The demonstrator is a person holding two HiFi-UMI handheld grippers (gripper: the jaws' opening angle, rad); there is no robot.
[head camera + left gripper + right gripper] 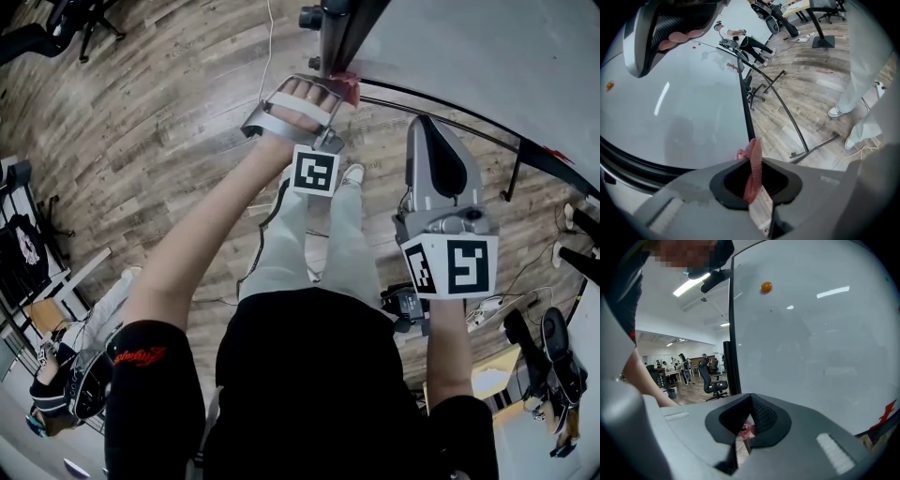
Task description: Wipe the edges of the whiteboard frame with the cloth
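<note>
The whiteboard (pixel 487 56) stands upright on the wood floor (pixel 141 122), with its dark frame (pixel 746 112) running down one side. The right gripper (pixel 751 401) faces the board, jaws pressed together with nothing between them. The left gripper (pixel 330 86) is clamped on the pink cloth (pixel 753 173), which sits at the frame's edge near a corner.

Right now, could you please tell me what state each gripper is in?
Left gripper: closed, holding the pink cloth.
Right gripper: closed, fingers together, apparently empty.
</note>
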